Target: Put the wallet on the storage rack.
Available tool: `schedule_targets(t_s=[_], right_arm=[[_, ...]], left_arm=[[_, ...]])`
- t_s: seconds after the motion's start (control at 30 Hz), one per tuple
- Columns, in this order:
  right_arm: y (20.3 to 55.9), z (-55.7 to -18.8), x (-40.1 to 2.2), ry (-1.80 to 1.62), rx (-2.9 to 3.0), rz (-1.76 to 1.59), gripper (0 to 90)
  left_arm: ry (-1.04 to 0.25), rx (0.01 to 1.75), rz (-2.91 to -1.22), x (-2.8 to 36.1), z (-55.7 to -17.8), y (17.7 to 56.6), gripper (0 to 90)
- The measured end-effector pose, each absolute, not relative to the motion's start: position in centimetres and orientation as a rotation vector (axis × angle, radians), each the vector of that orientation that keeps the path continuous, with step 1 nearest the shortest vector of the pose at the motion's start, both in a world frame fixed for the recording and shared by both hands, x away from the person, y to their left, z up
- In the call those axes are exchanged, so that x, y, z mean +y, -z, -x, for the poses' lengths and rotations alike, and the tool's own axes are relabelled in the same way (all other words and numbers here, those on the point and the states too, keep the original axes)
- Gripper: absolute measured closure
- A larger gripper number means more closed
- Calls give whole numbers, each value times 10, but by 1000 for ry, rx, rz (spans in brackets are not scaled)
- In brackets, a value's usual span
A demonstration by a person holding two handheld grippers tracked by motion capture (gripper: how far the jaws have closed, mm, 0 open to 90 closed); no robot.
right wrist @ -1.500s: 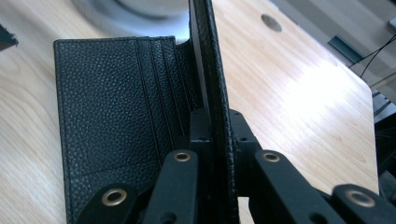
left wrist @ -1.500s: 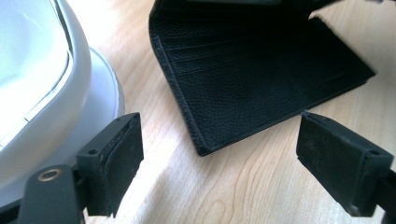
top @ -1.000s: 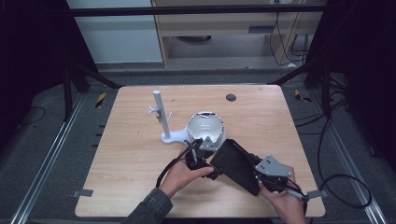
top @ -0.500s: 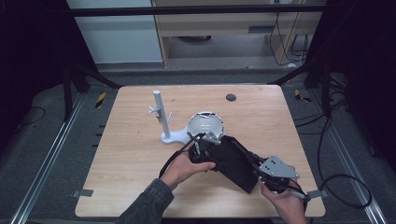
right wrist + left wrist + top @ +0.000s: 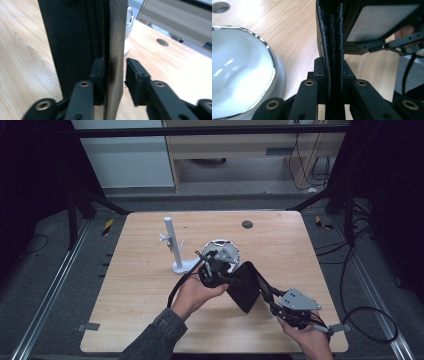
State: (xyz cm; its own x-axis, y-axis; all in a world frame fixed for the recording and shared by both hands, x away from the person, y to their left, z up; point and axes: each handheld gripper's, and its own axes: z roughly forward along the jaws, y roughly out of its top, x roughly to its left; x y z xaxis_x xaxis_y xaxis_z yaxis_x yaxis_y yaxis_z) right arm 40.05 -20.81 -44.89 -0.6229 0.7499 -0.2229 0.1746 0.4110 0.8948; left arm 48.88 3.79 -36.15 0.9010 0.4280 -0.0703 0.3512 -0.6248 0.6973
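A pale wooden table (image 5: pixel 150 285) stood in a dim room, with a dark floor and metal frame rails around it. Near the table's middle sat a white bowl (image 5: pixel 223 251) with a shiny rim, and every other place is given from it. A white stand (image 5: pixel 172 245) with a post rose just to the bowl's left.

Just in front of the bowl, a black folder (image 5: pixel 245 287) had been tipped up from lying flat, so that it now stood on edge, leaning between the two tools. The left gripper (image 5: pixel 212 270), between bowl and folder, had just been closing; in the left gripper view its jaws were clamped on the folder's stacked leather edges (image 5: pixel 334 62), pads pressing both faces. That hand had lifted since a second earlier, raising the folder's near-bowl end.

The right gripper (image 5: pixel 270 295), farther from the bowl toward the person, had just been opening. In the right gripper view one pad (image 5: pixel 98 70) lay against the cover while the other pad (image 5: pixel 133 80) stood clear of it, so its hold looked released.

Judging from this, the folder's weight had passed to the left gripper, and the right one seemed free to shift for opening a cover.
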Motion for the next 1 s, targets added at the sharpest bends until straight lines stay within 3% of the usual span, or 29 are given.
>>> schedule_targets(t_s=[0.1, 0.13, 0.17, 0.2, 0.23, 0.4, 1.0], right_arm=[[452, -403, -207, -1186, 2071, -803, 570], [453, -404, -206, -1179, 2090, -824, 480], [453, -404, -206, -1179, 2090, -824, 480], [455, -404, -206, -1177, 2107, -848, 389], [455, -404, -206, -1177, 2107, -848, 389], [464, -404, -207, -1156, 2151, -886, 205], [487, -426, -231, -1001, 2100, -1201, 107]], left_arm=[[-158, 556, -2313, 38, -490, 354, 805], [-175, 560, -2310, 38, -490, 349, 805], [-175, 560, -2310, 38, -490, 349, 805], [-181, 555, -2309, 39, -490, 344, 805], [-187, 555, -2310, 39, -489, 342, 805], [-224, 547, -2310, 42, -487, 324, 805], [-303, 586, -2262, 72, -485, 276, 804]])
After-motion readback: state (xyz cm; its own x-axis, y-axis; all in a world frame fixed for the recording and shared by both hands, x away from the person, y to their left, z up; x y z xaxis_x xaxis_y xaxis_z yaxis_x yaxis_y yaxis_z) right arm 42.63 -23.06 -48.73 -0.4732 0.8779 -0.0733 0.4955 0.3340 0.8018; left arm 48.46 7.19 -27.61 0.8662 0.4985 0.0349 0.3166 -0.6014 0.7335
